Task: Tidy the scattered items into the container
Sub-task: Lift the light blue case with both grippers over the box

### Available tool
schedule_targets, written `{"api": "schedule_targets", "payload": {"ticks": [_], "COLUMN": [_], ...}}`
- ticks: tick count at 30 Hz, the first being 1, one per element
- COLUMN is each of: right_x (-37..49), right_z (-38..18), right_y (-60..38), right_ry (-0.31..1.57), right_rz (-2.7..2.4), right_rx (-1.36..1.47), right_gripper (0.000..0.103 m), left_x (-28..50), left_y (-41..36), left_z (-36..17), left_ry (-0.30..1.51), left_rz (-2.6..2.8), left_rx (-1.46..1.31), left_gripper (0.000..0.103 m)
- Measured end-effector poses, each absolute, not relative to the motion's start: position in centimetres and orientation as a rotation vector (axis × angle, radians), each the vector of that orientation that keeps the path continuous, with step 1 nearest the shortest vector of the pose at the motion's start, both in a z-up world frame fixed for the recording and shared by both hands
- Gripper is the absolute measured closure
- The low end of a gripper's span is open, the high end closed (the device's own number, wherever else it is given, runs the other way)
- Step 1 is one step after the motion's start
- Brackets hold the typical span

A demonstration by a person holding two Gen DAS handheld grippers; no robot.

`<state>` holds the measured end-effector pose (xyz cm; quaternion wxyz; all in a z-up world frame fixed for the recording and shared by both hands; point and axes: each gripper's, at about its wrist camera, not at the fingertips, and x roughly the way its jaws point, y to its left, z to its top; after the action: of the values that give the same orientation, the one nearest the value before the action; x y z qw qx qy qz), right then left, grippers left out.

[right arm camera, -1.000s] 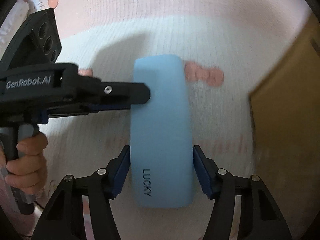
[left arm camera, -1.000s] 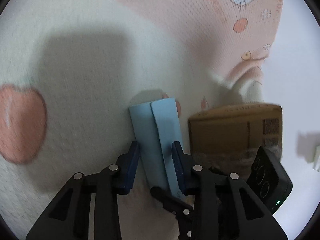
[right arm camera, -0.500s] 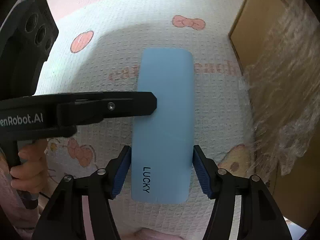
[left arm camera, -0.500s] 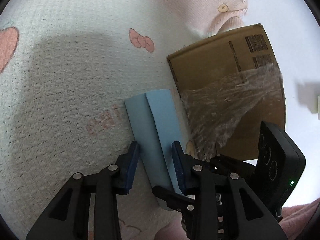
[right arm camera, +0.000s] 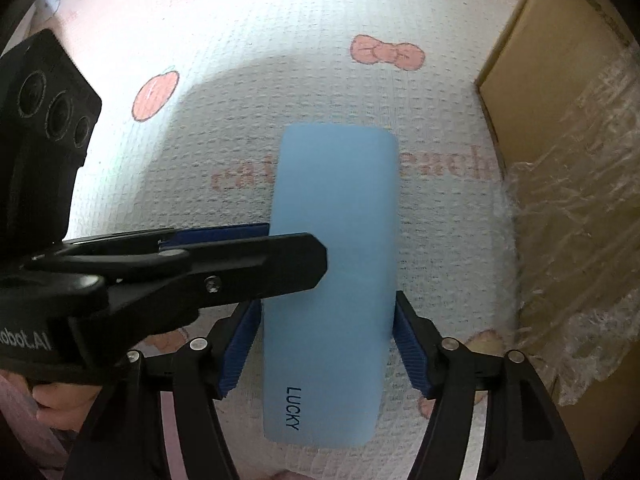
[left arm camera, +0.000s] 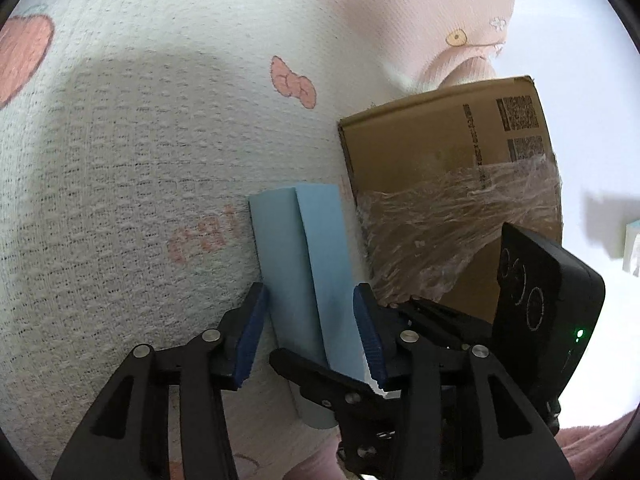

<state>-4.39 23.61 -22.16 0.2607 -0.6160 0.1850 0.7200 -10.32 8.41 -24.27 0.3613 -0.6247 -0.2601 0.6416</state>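
Holding the blue LUCKY case (right arm camera: 332,280) between both grippers, our left gripper (left arm camera: 310,328) and right gripper (right arm camera: 324,344) squeeze its sides; cardboard box (left arm camera: 436,152) sits right.

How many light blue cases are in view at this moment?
1. The light blue rectangular case printed LUCKY is gripped by both claws: the right claw across its width, the left claw across its thickness, beside the brown cardboard box. Others may lie outside view.
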Motion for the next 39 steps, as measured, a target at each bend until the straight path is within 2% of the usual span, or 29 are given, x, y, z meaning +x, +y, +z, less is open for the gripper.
{"api": "schedule_targets", "payload": {"ticks": [3, 7, 13, 28, 30, 32, 39], "right_x": [-4.6, -4.6, -5.3, -7.1, -7.1, -7.6, -7.5], "right_z": [-22.1, -21.6, -18.3, -4.1, -3.4, -0.4, 2.8], "right_y": [23.2, 23.1, 22.1, 20.2, 21.8, 23.1, 25.5], "right_ry": [0.454, 0.473, 0.372, 0.034, 0.002, -0.01, -0.03], "right_rz": [1.948, 1.96, 2.008, 2.174, 2.184, 2.187, 2.174], "right_rx": [-1.673, -1.662, -1.629, -1.417, -1.399, -1.39, -1.386], "right_gripper": [0.043, 0.043, 0.043, 0.043, 0.043, 0.043, 0.043], "left_x": [-10.2, -10.2, -10.2, -11.0, -11.0, -11.1, -12.4], "left_y": [8.7, 8.4, 7.7, 7.1, 7.8, 9.0, 12.7], "left_z": [-24.2, -23.7, -21.1, -5.7, -4.2, -3.1, -0.4], "left_ry": [-0.635, -0.654, -0.729, -0.73, -0.697, -0.658, -0.612], "left_rz": [1.681, 1.689, 1.717, 1.814, 1.826, 1.841, 1.799], "left_rx": [-1.617, -1.617, -1.501, -1.086, -1.04, -1.014, -0.987], "left_gripper": [0.065, 0.066, 0.066, 0.067, 0.067, 0.067, 0.067]}}
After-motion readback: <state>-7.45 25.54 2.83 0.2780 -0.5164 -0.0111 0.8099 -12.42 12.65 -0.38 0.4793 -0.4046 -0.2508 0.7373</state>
